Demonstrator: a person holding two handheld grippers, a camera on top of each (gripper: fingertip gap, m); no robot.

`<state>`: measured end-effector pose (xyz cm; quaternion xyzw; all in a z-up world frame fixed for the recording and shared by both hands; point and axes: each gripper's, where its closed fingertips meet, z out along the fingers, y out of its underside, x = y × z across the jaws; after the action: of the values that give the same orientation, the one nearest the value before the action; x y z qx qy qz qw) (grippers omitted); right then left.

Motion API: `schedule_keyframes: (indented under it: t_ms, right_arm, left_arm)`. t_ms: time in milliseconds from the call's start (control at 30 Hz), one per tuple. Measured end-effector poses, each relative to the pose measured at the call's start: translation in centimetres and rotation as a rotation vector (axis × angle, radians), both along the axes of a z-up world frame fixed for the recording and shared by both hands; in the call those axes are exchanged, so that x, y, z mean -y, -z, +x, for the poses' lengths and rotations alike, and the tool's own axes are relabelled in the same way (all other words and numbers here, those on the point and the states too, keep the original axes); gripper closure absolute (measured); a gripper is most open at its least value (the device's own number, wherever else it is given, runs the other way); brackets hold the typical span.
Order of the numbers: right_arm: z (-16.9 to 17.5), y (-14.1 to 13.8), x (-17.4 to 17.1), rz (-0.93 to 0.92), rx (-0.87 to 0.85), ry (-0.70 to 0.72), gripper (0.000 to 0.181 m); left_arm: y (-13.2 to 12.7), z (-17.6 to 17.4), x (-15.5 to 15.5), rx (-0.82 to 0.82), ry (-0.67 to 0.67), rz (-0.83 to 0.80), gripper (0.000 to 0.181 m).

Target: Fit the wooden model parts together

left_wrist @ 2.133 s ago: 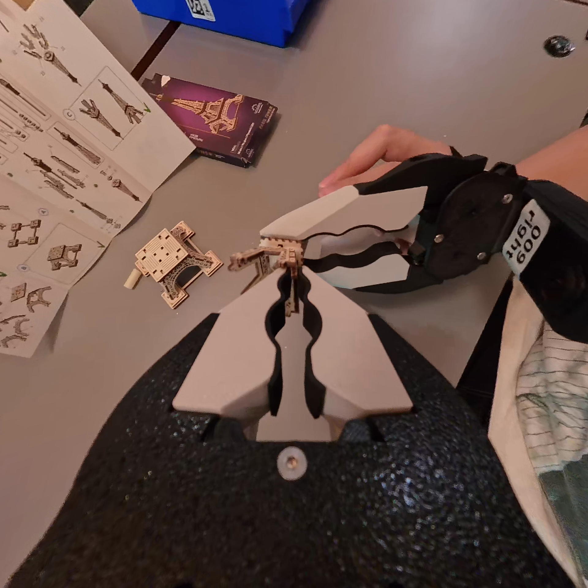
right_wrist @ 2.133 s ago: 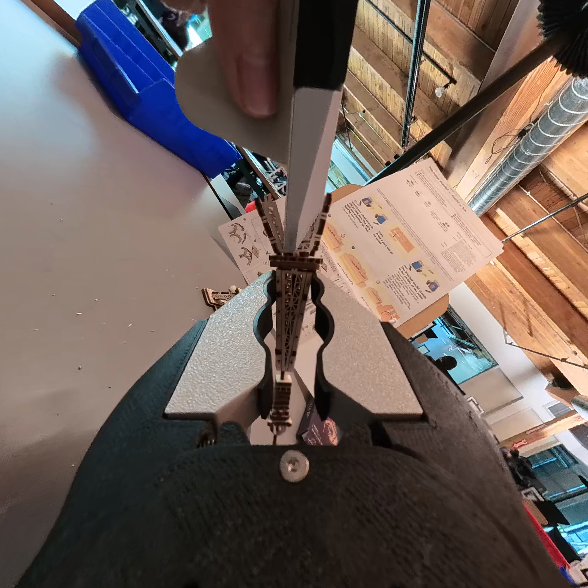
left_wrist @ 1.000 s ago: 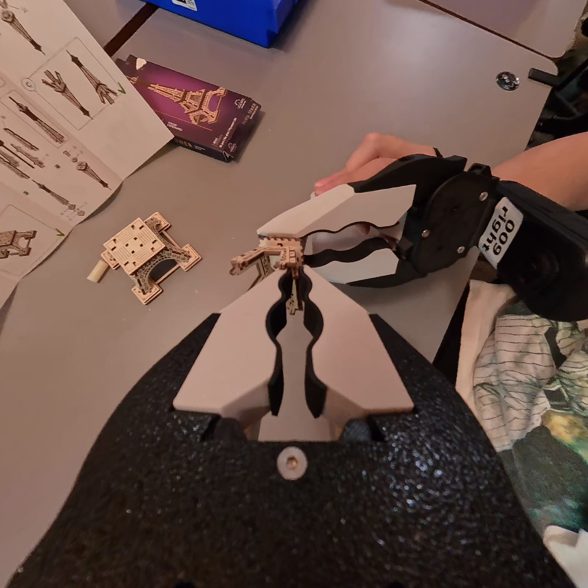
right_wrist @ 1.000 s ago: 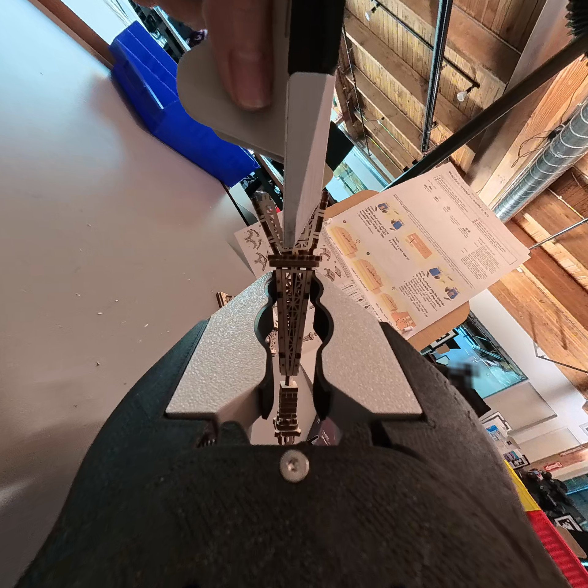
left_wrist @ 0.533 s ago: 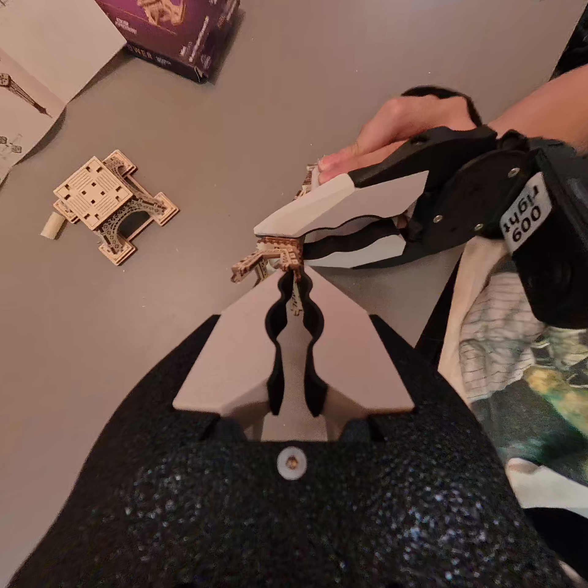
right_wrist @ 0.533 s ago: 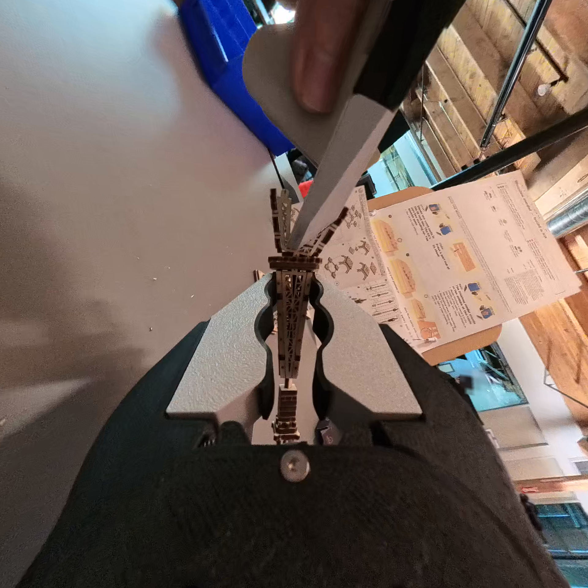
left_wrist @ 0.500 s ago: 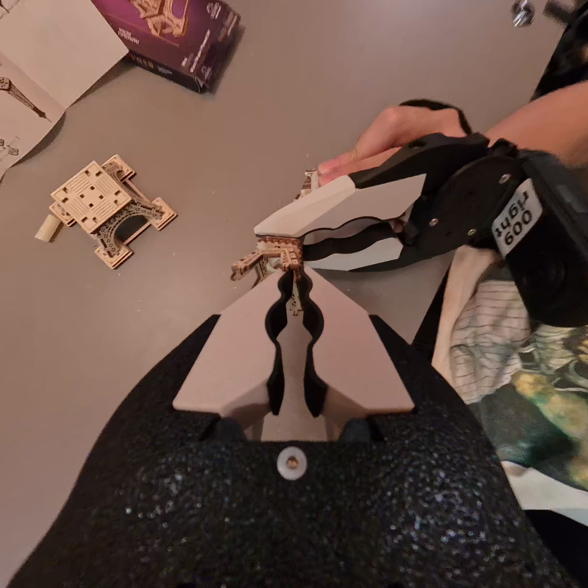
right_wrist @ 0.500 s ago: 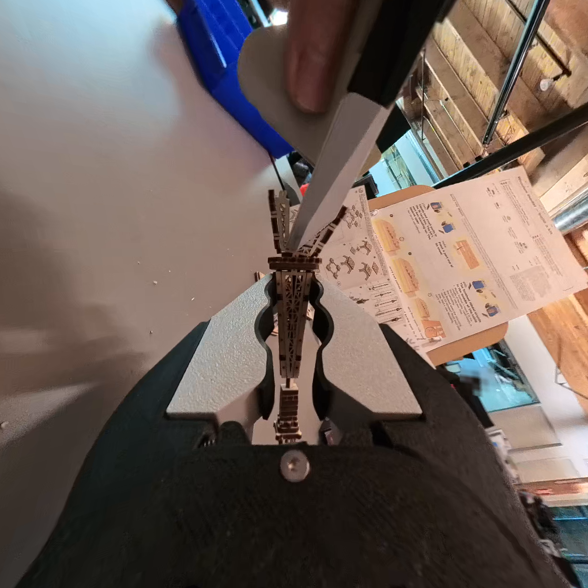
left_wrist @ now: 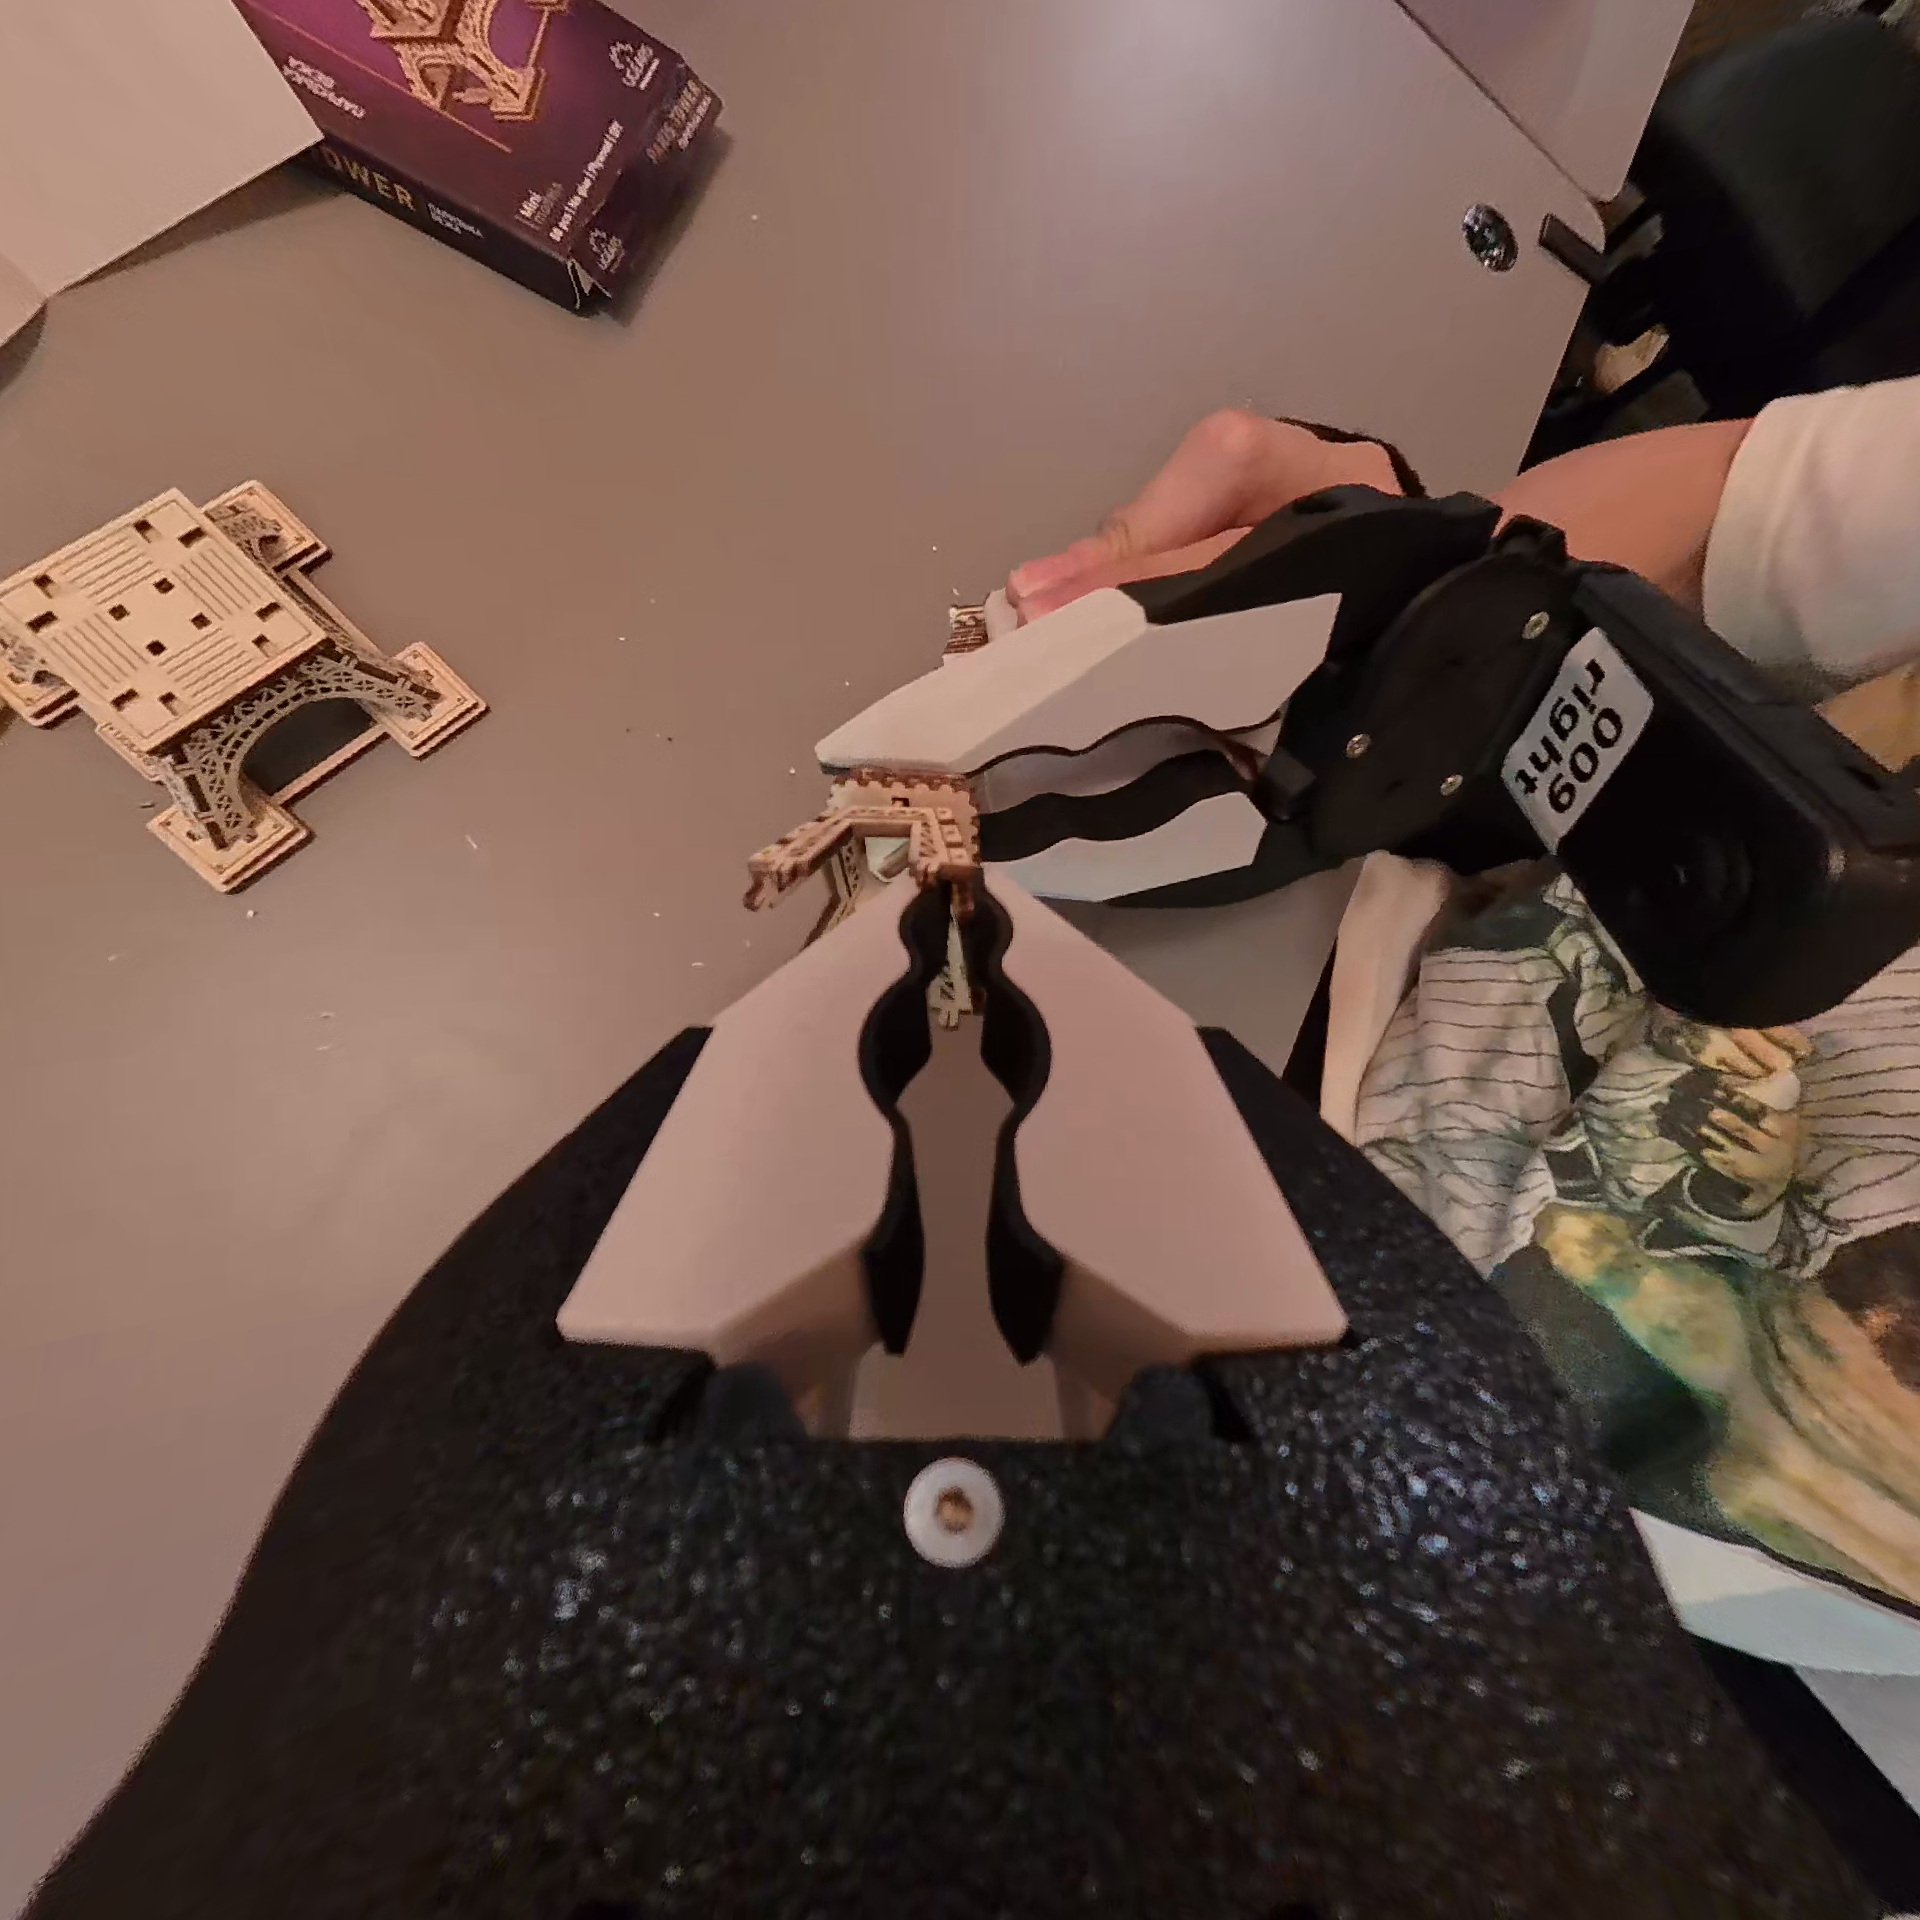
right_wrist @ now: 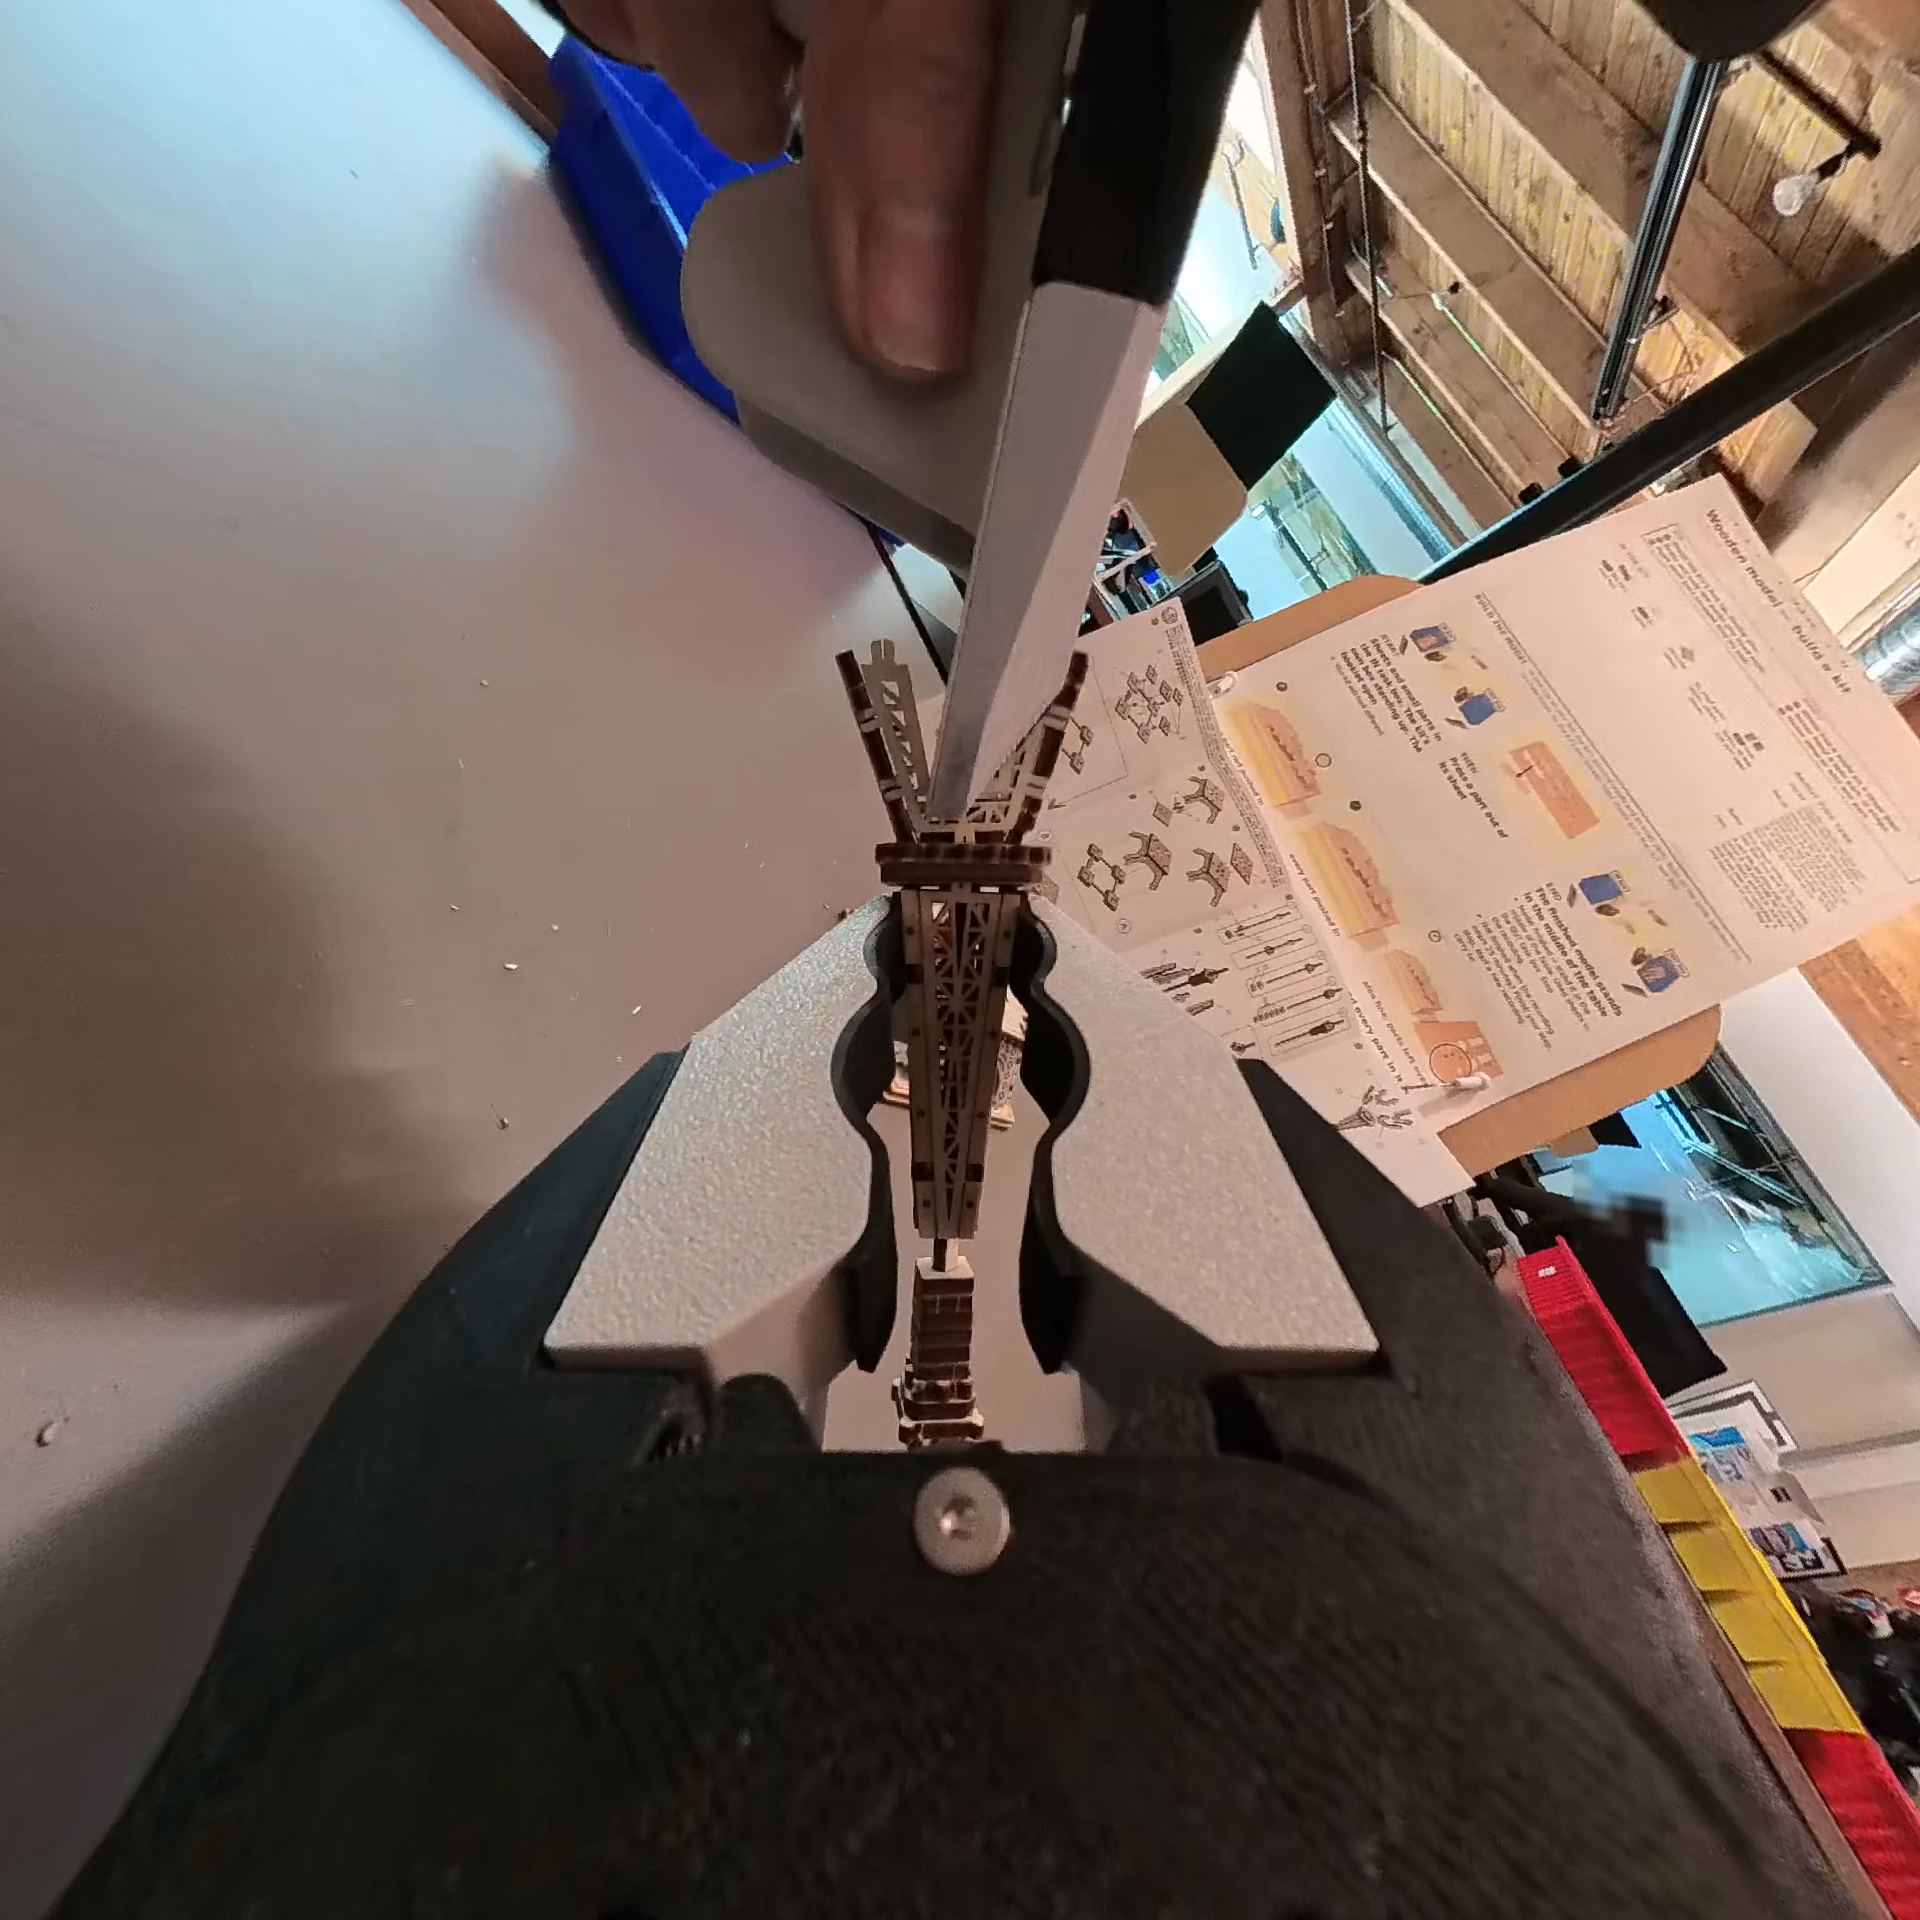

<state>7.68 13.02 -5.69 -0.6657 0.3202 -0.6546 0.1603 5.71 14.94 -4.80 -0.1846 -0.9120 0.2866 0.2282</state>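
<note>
A wooden tower section (right_wrist: 951, 1049), with a slim lattice spire and splayed legs (right_wrist: 891, 732), lies lengthwise between my right gripper's (right_wrist: 958, 920) fingers, which are shut on it. In the left wrist view the section's collar and legs (left_wrist: 873, 831) stick out of the right gripper (left_wrist: 899, 774). My left gripper (left_wrist: 951, 899) is shut on one thin leg piece at its fingertips. Its finger (right_wrist: 1039, 582) reaches in from above between the legs. The wooden tower base (left_wrist: 197, 675) lies on the grey table (left_wrist: 935, 364) to the left, apart from both grippers.
A purple kit box (left_wrist: 499, 114) lies at the far side of the table, with an instruction sheet (left_wrist: 125, 114) beside it. A second instruction sheet (right_wrist: 1455, 831) and a blue bin (right_wrist: 644, 208) show in the right wrist view. A person's hand (left_wrist: 1174, 509) holds the right gripper. Wood crumbs dot the table. My left and right fingertips are right by each other. The right tips stand about 15 cm off the wooden tower base (left_wrist: 197, 675).
Both grippers have moved together while holding the same tower section. In the left wrist view the table slid left, so the base and box sit farther left and closer. The grips are unchanged.
</note>
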Motion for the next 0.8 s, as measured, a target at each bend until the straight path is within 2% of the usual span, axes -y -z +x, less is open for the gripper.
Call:
schedule_keyframes:
  t_ms: [167, 333, 433, 500, 633, 800]
  right_arm:
    - [0.1, 0.1, 0.2, -0.034, -0.007, 0.017, 0.165]
    - [-0.1, -1.1, 0.7, -0.114, 0.082, 0.028, 0.164]
    - [-0.3, -1.7, 0.8, -0.12, 0.116, 0.045, 0.164]
    - [-0.4, -2.3, 1.1, -0.135, 0.146, 0.062, 0.164]
    - [-0.5, -2.4, 1.2, -0.138, 0.158, 0.066, 0.164]
    - [-0.5, -2.5, 0.9, -0.08, 0.175, 0.042, 0.164]
  left_arm:
    - [-0.1, 0.2, 0.3, 0.058, 0.032, -0.019, 0.18]
    - [-0.8, -0.1, 0.4, 0.173, 0.055, -0.102, 0.179]
    - [-1.4, -0.4, 0.5, 0.19, 0.051, -0.151, 0.173]
    - [-1.7, -0.1, 0.7, 0.202, 0.017, -0.167, 0.161]
    - [-2.4, -0.1, 1.0, 0.217, -0.004, -0.213, 0.165]
    - [-2.7, -0.2, 0.4, 0.222, -0.012, -0.172, 0.157]
